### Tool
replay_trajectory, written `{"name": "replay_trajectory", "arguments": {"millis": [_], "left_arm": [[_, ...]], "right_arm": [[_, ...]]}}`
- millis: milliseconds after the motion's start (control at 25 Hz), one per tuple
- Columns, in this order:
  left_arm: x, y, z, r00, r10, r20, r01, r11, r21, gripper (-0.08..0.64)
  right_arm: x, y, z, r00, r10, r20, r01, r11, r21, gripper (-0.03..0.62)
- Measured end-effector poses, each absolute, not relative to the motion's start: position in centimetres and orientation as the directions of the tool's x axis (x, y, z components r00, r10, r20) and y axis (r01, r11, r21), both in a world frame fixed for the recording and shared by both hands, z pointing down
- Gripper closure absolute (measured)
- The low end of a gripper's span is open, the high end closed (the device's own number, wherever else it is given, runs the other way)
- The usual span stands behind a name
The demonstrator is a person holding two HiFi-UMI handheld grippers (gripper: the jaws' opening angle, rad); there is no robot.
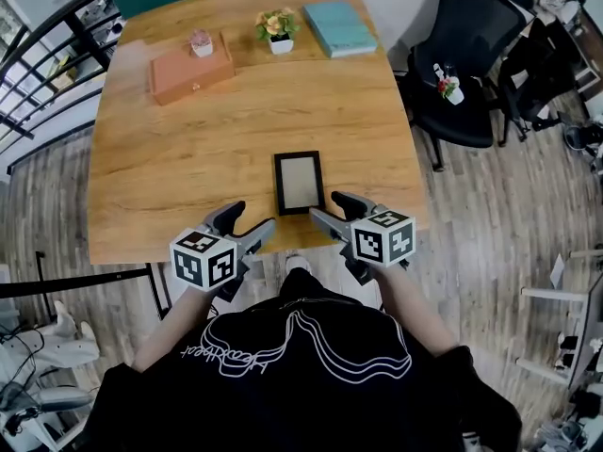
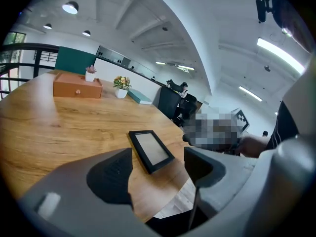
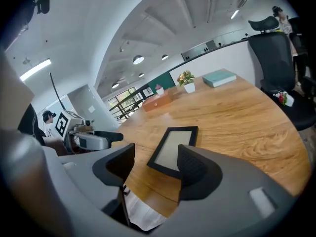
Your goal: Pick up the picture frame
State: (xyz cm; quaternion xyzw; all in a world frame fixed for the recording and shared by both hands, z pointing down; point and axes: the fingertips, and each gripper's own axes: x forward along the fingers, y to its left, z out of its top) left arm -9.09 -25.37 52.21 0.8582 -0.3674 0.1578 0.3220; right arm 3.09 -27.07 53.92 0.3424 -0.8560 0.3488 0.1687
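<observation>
A black picture frame [image 1: 299, 182] with a pale insert lies flat near the wooden table's [image 1: 188, 149] front edge; it also shows as the frame [image 2: 150, 150] in the left gripper view and the frame [image 3: 174, 149] in the right gripper view. My left gripper [image 1: 249, 222] hovers at the table edge, just left of and below the frame, jaws open and empty. My right gripper [image 1: 332, 209] sits at the frame's lower right corner, open, with nothing between its jaws. In the right gripper view the gripper [image 3: 154, 169] points at the frame's near end.
At the table's far side sit an orange-brown box [image 1: 190, 72] with a small pink plant [image 1: 201, 42], a potted flower [image 1: 277, 29] and a teal book [image 1: 339, 27]. Black office chairs [image 1: 466, 55] stand to the right. A railing [image 1: 38, 55] runs along the left.
</observation>
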Motion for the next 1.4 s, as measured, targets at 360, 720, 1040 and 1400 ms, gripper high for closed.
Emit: {"name": "replay_trajectory", "arguments": {"millis": [360,720,1040,1400], "left_arm": [[-9.9,-28.7,54.3,0.645,-0.545,0.536,-0.764,-0.463,0.449,0.245],[-10.1,-29.6,55.5,0.637,-0.548,0.543,-0.77,-0.423,0.477,0.245],[-9.7,-29.6,56.3,0.639,-0.542,0.546,-0.769,-0.419,0.483,0.245],[-8.7,-29.5,56.7,0.64,-0.526,0.56,-0.768,-0.417,0.486,0.245]], "right_arm": [[3.1,-31.4,59.9,-0.623,-0.384,0.681,-0.769,0.458,-0.445,0.328],[3.7,-32.3,62.5,-0.549,-0.313,0.775,-0.814,0.408,-0.412,0.439],[4.1,-32.5,63.5,-0.552,-0.297,0.779,-0.821,0.357,-0.446,0.474],[4.3,-32.7,63.6,-0.602,-0.272,0.751,-0.795,0.296,-0.53,0.483]]}}
